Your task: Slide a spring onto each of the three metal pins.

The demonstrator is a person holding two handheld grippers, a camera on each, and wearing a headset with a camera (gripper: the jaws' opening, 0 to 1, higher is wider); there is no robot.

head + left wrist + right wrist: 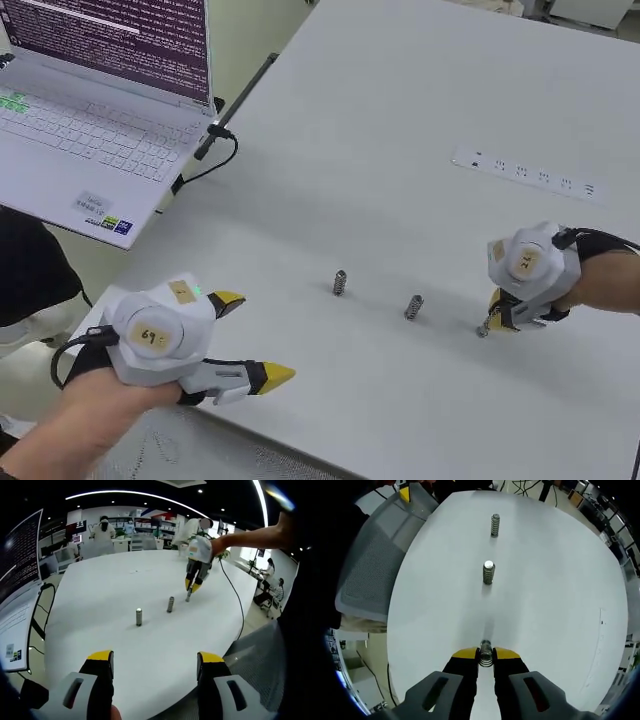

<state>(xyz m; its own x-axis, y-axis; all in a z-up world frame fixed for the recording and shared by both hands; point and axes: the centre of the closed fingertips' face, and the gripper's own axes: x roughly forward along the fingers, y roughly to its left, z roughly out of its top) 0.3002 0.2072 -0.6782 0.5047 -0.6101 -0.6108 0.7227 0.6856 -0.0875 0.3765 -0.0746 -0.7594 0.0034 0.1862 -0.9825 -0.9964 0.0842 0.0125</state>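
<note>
Head view above — gripper views low, opposed

I am looking down on a white table (400,110). Two springs are standing upright on it near the front edge, apart from each other: one spring (340,283) toward the middle and the next spring (414,307) nearer the right edge. A third spring (483,327) seems to be touching the surface further toward that edge, in line with them. A white power strip (525,172) is lying flat toward the far right edge. A black cable (228,150) is curling onto the left edge.
</note>
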